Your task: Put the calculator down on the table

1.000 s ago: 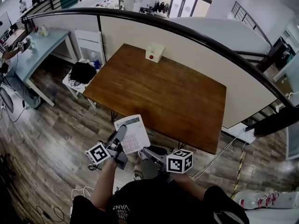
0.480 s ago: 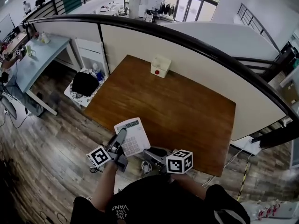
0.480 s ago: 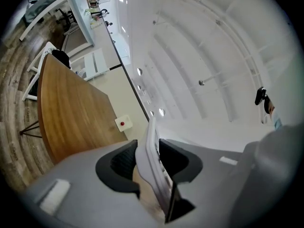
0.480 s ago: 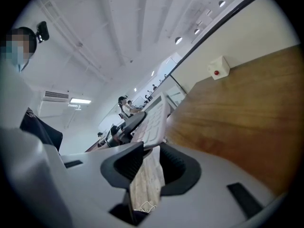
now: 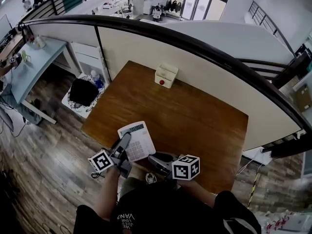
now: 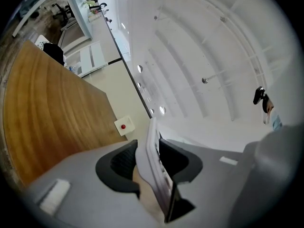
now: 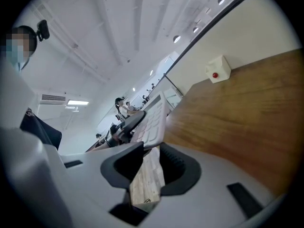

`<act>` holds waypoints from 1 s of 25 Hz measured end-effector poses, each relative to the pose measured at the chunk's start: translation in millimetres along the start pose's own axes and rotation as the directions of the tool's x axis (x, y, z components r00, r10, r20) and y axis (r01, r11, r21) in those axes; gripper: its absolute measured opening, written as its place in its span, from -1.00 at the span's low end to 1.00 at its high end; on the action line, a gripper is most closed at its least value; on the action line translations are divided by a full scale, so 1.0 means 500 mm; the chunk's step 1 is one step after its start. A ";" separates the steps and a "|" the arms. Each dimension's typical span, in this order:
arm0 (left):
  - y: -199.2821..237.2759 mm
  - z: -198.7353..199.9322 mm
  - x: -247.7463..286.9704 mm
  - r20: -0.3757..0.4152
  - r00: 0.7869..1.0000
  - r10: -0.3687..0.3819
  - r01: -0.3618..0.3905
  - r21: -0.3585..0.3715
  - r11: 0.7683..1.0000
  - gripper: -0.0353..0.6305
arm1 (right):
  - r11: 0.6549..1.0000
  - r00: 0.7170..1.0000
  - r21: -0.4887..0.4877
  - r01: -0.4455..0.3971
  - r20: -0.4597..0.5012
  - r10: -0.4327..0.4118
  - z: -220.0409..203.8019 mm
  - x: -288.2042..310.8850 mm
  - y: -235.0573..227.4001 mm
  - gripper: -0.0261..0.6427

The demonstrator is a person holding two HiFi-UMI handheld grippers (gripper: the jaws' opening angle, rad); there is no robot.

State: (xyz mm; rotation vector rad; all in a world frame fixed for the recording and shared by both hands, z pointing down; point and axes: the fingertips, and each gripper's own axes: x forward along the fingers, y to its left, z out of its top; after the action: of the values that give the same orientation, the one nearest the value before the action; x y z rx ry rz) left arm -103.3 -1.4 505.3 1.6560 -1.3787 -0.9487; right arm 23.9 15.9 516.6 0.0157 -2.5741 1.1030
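Observation:
A white calculator [image 5: 136,140] hangs over the near left edge of the brown wooden table [image 5: 195,121]. My left gripper [image 5: 124,146] is shut on its lower edge. In the left gripper view the calculator [image 6: 153,163] stands edge-on, pinched between the two jaws of the left gripper [image 6: 148,150]. My right gripper [image 5: 157,160] sits just right of it at the table's front edge. In the right gripper view the right gripper [image 7: 152,156] has a gap between its jaws with only floor showing through. The calculator [image 7: 153,117] lies beyond its tips.
A small white box with a red button [image 5: 165,75] stands at the table's far edge, against a white partition with a black rail [image 5: 204,48]. A low white stand with a black bag [image 5: 83,91] is left of the table, and a pale blue desk [image 5: 29,57] farther left.
Both grippers and the calculator have come forward to the table; the calculator now hangs over its near edge instead of over the floor. Both jaws hold as before.

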 end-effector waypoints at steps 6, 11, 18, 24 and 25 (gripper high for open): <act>0.037 0.031 0.049 -0.058 0.998 0.009 -0.008 0.012 1.000 -0.50 | 0.999 0.999 0.027 0.030 0.025 -0.031 0.035 0.033 -0.036 -0.59; 0.085 0.084 0.101 -0.130 0.991 -0.022 0.019 -0.018 1.000 -0.50 | 0.995 0.994 0.045 0.089 0.067 -0.091 0.077 0.096 -0.072 -0.59; 0.143 0.169 0.182 -0.286 0.956 -0.064 0.061 -0.019 0.998 -0.50 | 0.979 0.971 0.112 0.172 0.150 -0.188 0.140 0.189 -0.112 -0.58; 0.189 0.239 0.248 -0.391 0.914 -0.105 0.111 -0.008 0.994 -0.50 | 0.962 0.943 0.166 0.216 0.219 -0.249 0.193 0.269 -0.147 -0.59; 0.197 0.247 0.259 -0.404 0.908 -0.109 0.115 -0.010 0.993 -0.50 | 0.959 0.938 0.176 0.224 0.227 -0.261 0.201 0.281 -0.156 -0.59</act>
State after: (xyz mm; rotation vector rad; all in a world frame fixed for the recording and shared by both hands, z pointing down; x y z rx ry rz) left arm -237.5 -153.1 532.0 1.8339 -1.0200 -0.6091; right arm -127.7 -92.1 550.6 0.5269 -2.6033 1.2601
